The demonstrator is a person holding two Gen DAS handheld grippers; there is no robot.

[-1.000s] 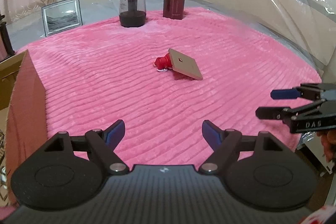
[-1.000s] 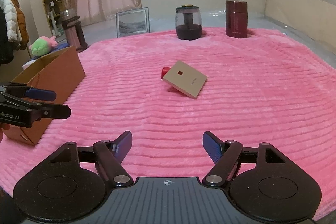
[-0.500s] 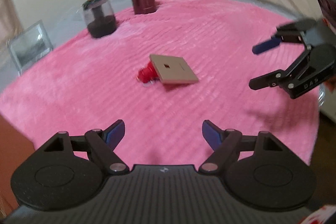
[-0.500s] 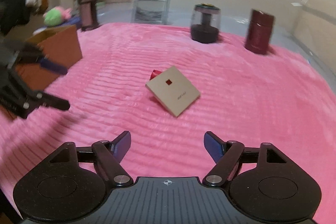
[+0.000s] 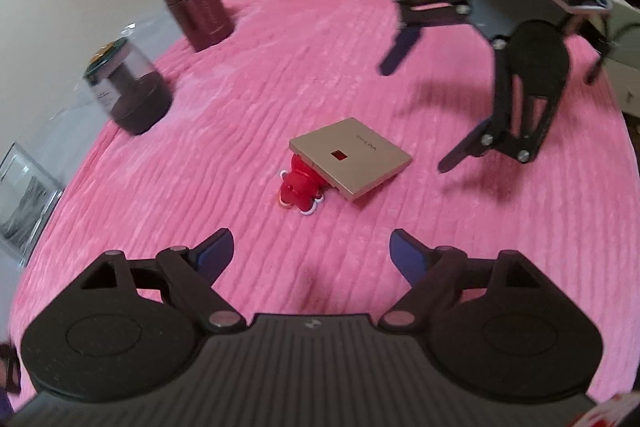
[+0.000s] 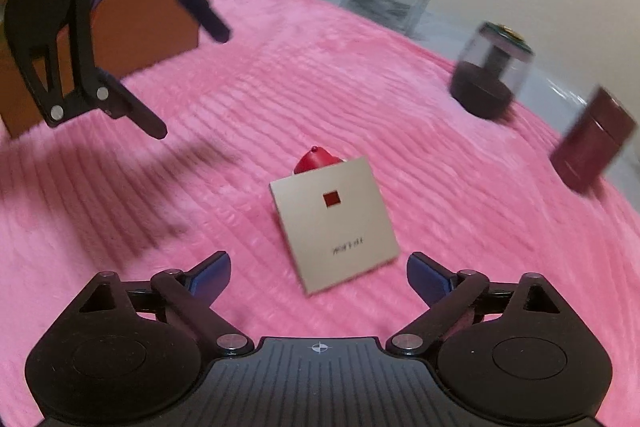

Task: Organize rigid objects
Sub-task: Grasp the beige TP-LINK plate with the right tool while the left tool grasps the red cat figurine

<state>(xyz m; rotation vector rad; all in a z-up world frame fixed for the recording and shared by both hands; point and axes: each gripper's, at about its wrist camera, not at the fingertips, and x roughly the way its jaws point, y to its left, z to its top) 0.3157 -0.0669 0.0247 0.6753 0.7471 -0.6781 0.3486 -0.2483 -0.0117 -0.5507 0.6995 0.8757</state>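
From the left wrist camera, you are holding the left gripper over the pink ribbed blanket with its jaws standing wide and nothing between them; they have just been opening a little further. Ahead of its fingertips, the gold square box is lying tilted, one edge propped on the small red toy figure. Your right gripper is hanging above the blanket to the right of the box, clear of it. The dark red canister and the clear jar with a dark base are standing well apart from the box, near the far edge.

From the right wrist camera, you are keeping the right gripper spread wide, its jaws having just been opening, with the box's near corner lying between the fingertips, seemingly untouched, though blur makes that uncertain. The red toy is peeking out behind the box. Your left gripper is hovering at upper left in front of a brown cardboard box.
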